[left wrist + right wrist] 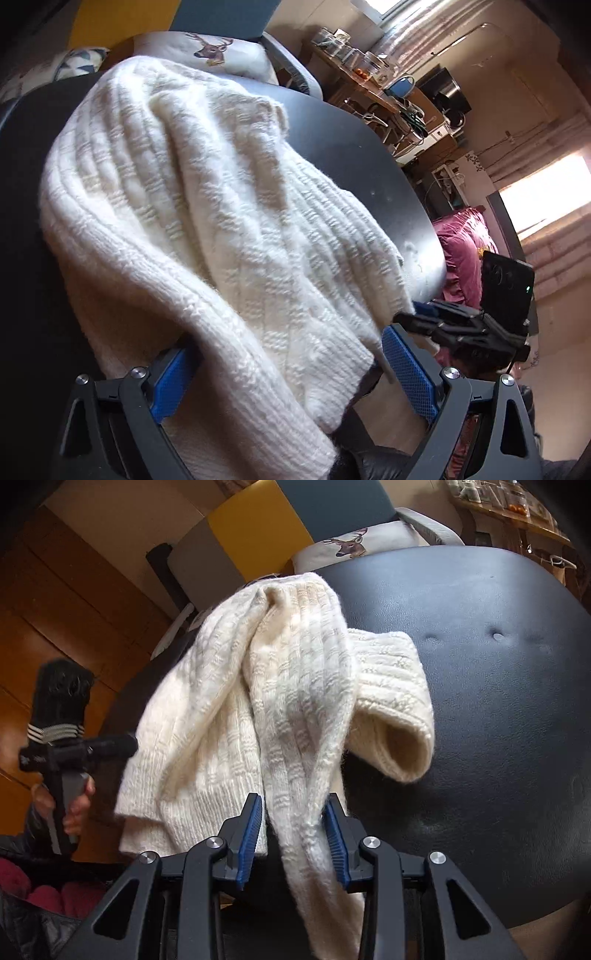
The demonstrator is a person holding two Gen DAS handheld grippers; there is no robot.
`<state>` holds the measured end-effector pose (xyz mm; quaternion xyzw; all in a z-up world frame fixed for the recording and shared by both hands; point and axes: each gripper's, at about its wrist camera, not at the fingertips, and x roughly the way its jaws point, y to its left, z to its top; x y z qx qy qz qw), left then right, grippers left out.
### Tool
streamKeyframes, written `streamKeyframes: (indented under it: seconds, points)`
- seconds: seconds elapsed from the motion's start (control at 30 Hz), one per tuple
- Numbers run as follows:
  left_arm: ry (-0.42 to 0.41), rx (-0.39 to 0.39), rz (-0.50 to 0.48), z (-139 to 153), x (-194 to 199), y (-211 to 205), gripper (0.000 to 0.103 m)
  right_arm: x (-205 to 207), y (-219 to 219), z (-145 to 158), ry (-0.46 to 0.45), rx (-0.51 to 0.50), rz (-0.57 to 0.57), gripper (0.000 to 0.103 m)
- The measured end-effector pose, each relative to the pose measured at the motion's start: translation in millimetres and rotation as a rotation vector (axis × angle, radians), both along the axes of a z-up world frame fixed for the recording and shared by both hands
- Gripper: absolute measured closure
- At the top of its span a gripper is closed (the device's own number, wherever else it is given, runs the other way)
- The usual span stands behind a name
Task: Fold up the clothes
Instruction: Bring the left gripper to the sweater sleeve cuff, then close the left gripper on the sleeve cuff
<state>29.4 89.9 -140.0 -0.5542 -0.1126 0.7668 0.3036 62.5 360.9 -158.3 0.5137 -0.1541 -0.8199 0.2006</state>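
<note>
Fuzzy cream knit sweater (280, 686) on smooth, matt black leather-look seat (498, 709)

Sweater (192, 206): cream-white, cable and ribbed knit, fuzzy nap. Surface (498, 701) beneath it: black, glossy, with buttoned dimples. My left gripper (291, 373): black frame, silver screws, fingers (408, 373) padded in blue with a fine grid texture. My right gripper (295, 840): same black frame, blue ribbed pads on the fingers (251, 830). Cushion (218, 51): white with a brown deer head print. Panel (258, 524) behind: mustard yellow, next to a teal one. Bedding (461, 251): magenta-pink, ruffled. Floor (55, 620): orange-brown wood boards.
</note>
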Motion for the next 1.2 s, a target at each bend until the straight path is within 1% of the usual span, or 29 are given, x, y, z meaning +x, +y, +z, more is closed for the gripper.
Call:
streamKeyframes:
  seconds: [0.03, 0.1, 0.17, 0.27, 0.3, 0.33, 0.4, 0.43, 0.47, 0.5, 0.53, 0.6, 0.67, 0.7, 0.73, 0.77, 0.8, 0.83, 0.87, 0.93, 1.0, 1.1, 1.13, 1.17, 1.2]
  points:
    - [-0.002, -0.007, -0.015, 3.8, -2.1, 9.4, 0.008, 3.5, -3.5, -2.7, -0.003, 0.015, -0.005, 0.067]
    - [-0.014, -0.029, -0.037, 9.4, -6.0, 22.9, 0.007, 12.2, -10.8, -1.9, 0.035, 0.046, -0.016, 0.067]
    - [-0.008, -0.083, -0.051, 14.2, -8.8, 25.9, 0.007, 19.2, -11.6, 3.7, 0.069, 0.032, -0.031, 0.067]
    - [0.022, -0.204, -0.056, 17.3, -6.5, 14.4, 0.007, 18.5, -7.0, -3.3, 0.018, -0.049, -0.041, 0.066]
    - [0.016, -0.218, -0.054, 15.8, -6.0, 4.6, 0.007, 18.7, -5.7, -5.2, 0.005, -0.077, -0.043, 0.066]
    - [0.0, -0.198, -0.045, 17.0, -5.0, -8.0, 0.008, 22.3, -6.1, -3.4, 0.024, -0.116, -0.03, 0.065]
    - [-0.041, -0.111, -0.023, 25.1, 0.1, -30.7, 0.008, 28.1, -10.9, 3.7, 0.059, -0.187, 0.009, 0.064]
    - [-0.057, -0.055, -0.015, 32.7, 1.2, -38.2, 0.008, 29.7, -15.0, 5.5, 0.066, -0.194, 0.014, 0.064]
    - [-0.051, -0.02, -0.02, 41.4, 2.1, -39.8, 0.008, 29.2, -20.0, 5.1, 0.063, -0.175, 0.016, 0.064]
    - [-0.02, -0.011, -0.043, 51.2, 2.6, -34.4, 0.008, 28.7, -25.2, 4.6, 0.06, -0.156, 0.019, 0.064]
    - [0.015, -0.019, -0.067, 58.2, 2.2, -25.1, 0.007, 28.2, -32.1, 2.8, 0.055, -0.141, 0.032, 0.064]
    - [0.075, -0.066, -0.119, 62.8, -1.3, 3.7, 0.008, 29.0, -43.7, -0.1, 0.047, -0.101, 0.05, 0.064]
    - [0.058, -0.071, -0.172, 51.5, -8.8, 35.4, 0.008, 32.7, -49.8, 0.5, 0.053, -0.067, 0.053, 0.064]
    - [0.044, -0.076, -0.199, 43.0, -12.4, 50.1, 0.01, 35.5, -49.1, 2.3, 0.056, -0.066, 0.049, 0.064]
    - [0.023, -0.084, -0.218, 33.3, -16.2, 62.3, 0.019, 38.3, -48.4, 3.7, 0.059, -0.065, 0.045, 0.064]
    - [-0.004, -0.096, -0.228, 22.2, -20.0, 71.4, 0.031, 40.7, -47.6, 3.3, 0.055, -0.058, 0.039, 0.064]
    - [-0.032, -0.109, -0.238, 11.0, -23.9, 80.6, 0.036, 42.6, -46.9, 2.6, 0.051, -0.052, 0.033, 0.063]
    - [-0.06, -0.121, -0.248, -0.1, -27.8, 89.7, 0.045, 39.9, -46.6, 0.2, 0.046, -0.047, 0.032, 0.063]
    - [-0.085, -0.133, -0.249, -10.1, -31.3, 95.8, 0.049, 41.3, -45.1, -1.5, 0.038, -0.055, 0.029, 0.063]
    - [-0.125, -0.152, -0.233, -25.7, -36.3, 100.3, 0.049, 44.1, -42.0, -4.7, 0.022, -0.071, 0.022, 0.063]
    - [-0.141, -0.145, -0.23, -32.1, -36.9, 101.4, 0.049, 46.4, -39.0, -7.2, 0.021, -0.088, 0.016, 0.063]
    - [-0.159, -0.133, -0.233, -34.2, -36.6, 103.2, 0.049, 49.0, -35.3, -9.5, 0.017, -0.111, 0.005, 0.063]
    - [-0.159, -0.129, -0.241, -33.2, -36.1, 104.5, 0.057, 50.0, -34.6, -9.4, 0.018, -0.114, 0.003, 0.063]
    - [-0.157, -0.127, -0.248, -32.5, -35.2, 106.3, 0.069, 51.0, -33.9, -9.3, 0.018, -0.117, 0.002, 0.063]
    - [-0.154, -0.132, -0.256, -32.5, -33.5, 108.9, 0.075, 52.0, -33.2, -9.1, 0.019, -0.12, 0.0, 0.063]
